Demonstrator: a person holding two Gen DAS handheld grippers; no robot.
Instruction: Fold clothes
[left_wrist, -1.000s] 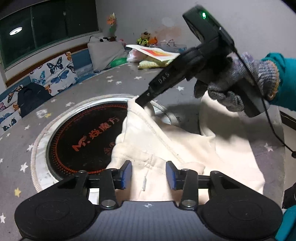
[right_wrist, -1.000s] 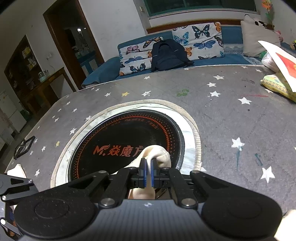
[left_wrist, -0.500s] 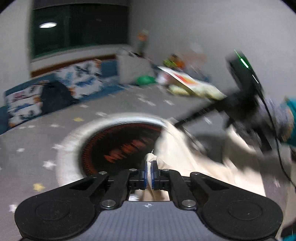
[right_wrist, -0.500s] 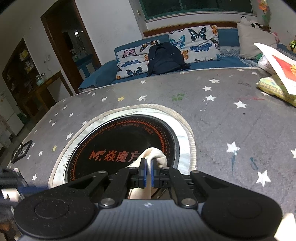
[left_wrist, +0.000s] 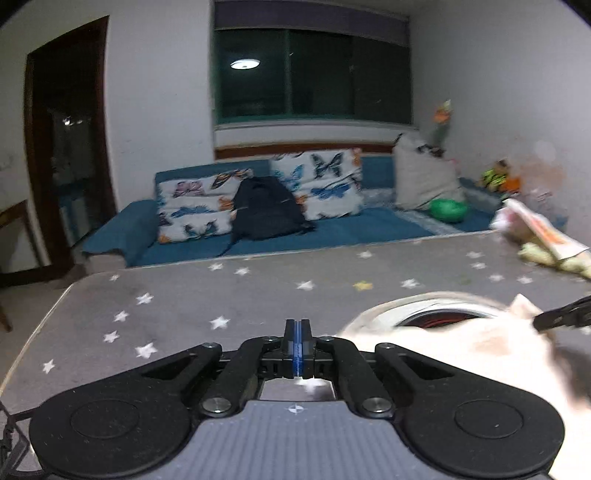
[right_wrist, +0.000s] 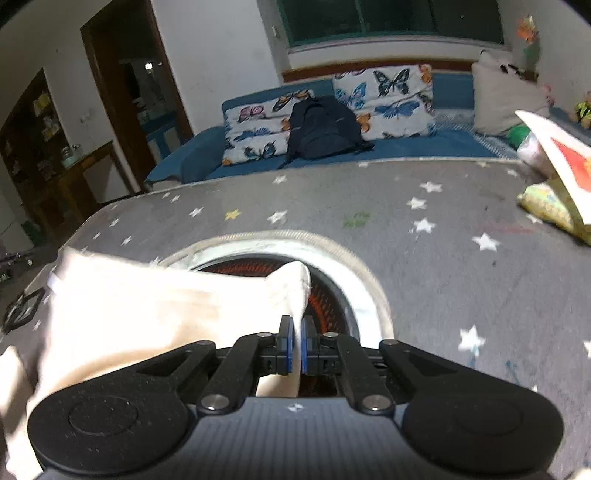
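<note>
On the left, the left gripper (left_wrist: 296, 325) has its jaws pressed fully together over the grey star-patterned table cover (left_wrist: 177, 306). A scrap of pale fabric shows just beneath the closed fingers, but I cannot tell whether it is actually pinched between them. To its right the cream garment (left_wrist: 461, 350) spreads out, blurred, across the near right part of the table and over the edge of the round black heater plate (left_wrist: 443, 319) with its white rope rim. At the far right edge a dark tip of the other tool pokes into the cloth.

From the right gripper (right_wrist: 295, 338), the picture is clearer: its blue-padded jaws are nearly closed with a fold of the cream garment (right_wrist: 155, 306) clamped between them. The cloth stretches away to the left and hangs over the near left side of the heater plate (right_wrist: 332, 306), one corner standing up just beyond the fingers.

Farther back sits a blue sofa (right_wrist: 406, 147) with butterfly cushions (right_wrist: 391, 98) and a dark backpack (right_wrist: 325, 127).
</note>
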